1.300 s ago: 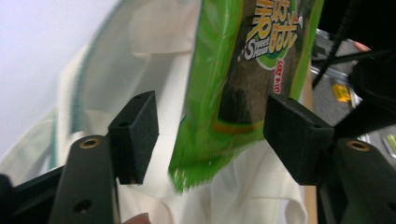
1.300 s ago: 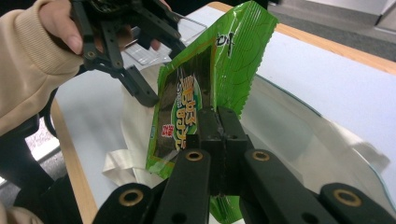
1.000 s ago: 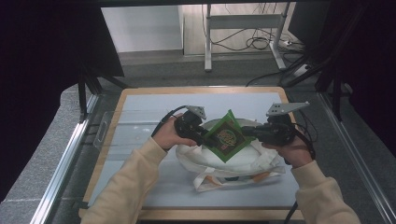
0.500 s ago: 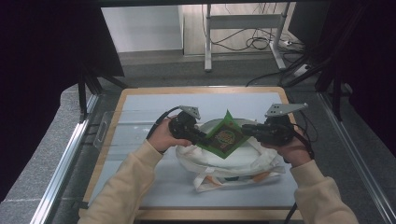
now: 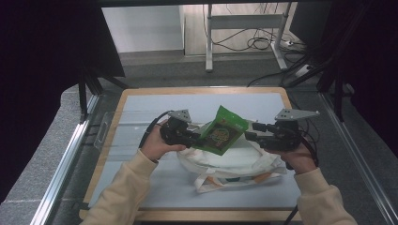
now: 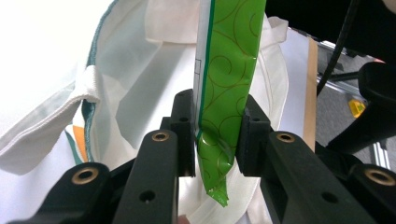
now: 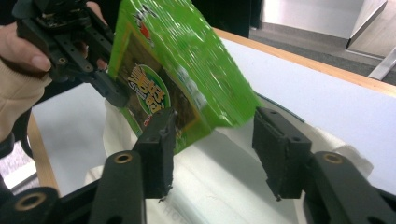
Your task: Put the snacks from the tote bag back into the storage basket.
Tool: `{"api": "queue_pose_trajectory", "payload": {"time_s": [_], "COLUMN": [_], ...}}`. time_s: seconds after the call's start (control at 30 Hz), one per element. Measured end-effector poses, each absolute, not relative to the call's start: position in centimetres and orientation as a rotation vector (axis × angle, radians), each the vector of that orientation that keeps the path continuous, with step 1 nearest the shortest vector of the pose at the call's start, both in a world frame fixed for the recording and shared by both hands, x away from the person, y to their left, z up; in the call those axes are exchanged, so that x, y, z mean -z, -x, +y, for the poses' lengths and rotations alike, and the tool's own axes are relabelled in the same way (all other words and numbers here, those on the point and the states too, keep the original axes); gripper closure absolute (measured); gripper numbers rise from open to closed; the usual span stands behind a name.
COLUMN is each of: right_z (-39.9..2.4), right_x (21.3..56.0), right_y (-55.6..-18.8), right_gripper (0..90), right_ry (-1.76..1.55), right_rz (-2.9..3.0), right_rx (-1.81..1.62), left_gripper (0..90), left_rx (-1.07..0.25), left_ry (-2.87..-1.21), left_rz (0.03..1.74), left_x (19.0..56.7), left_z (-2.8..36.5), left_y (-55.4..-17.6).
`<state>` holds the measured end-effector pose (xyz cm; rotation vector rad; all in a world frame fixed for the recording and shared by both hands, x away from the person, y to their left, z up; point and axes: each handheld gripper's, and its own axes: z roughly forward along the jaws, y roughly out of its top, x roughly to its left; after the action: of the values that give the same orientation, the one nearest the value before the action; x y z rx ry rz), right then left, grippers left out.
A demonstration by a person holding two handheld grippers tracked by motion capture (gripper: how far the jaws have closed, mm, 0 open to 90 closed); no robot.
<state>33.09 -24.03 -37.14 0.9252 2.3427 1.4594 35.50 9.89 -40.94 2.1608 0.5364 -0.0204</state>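
Holding the green snack packet (image 5: pixel 220 131) up over the white cloth bag (image 5: pixel 234 161), I have my left gripper (image 5: pixel 187 137) clamped on the packet's near-left corner. In the left gripper view both black jaws press flat against the packet (image 6: pixel 223 88), one on each face, with its sealed corner poking out below them and the rest rising edge-on past the bag (image 6: pixel 140 79).

My right gripper (image 5: pixel 249 135) sits just to the right of the packet. Its jaws have just been opening and now stand apart. In the right gripper view the packet (image 7: pixel 177 70) hangs tilted ahead of them, its lower edge dipping in front of the gap; it crosses in front of the left jaw there, and I cannot tell whether it brushes it, while the right jaw is plainly clear of it. The same view shows my left gripper (image 7: pixel 112 95) far off at the packet's other corner.

The bag lies crumpled on the pale mat of the table (image 5: pixel 141 108), near the middle and a little to the right, with its mouth turned up under the packet and a strap trailing toward the near edge. From above, the packet's printed face tips up, one corner pointing to the far side. My left hand (image 5: pixel 157 143) and right hand (image 5: pixel 293 154) grip the tools from the near side.
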Motion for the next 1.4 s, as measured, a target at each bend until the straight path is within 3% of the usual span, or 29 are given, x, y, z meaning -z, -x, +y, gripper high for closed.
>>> {"api": "queue_pose_trajectory", "payload": {"time_s": [0.57,1.4], "right_z": [-23.7,-22.2], "right_x": [41.1,43.7], "right_y": [-33.1,-32.2], "right_gripper": [36.4,34.4], "right_ry": [-1.018,-0.966], "right_rz": [2.337,2.333], "right_rx": [-1.558,-1.707], "left_gripper": [72.9,72.8], "left_rx": [-0.028,-0.010], "left_ry": [-2.026,-1.980], "left_rz": [0.562,0.540], "left_x": [42.5,42.7], "left_z": [10.8,10.6], "left_y": [-33.0,-32.8]}}
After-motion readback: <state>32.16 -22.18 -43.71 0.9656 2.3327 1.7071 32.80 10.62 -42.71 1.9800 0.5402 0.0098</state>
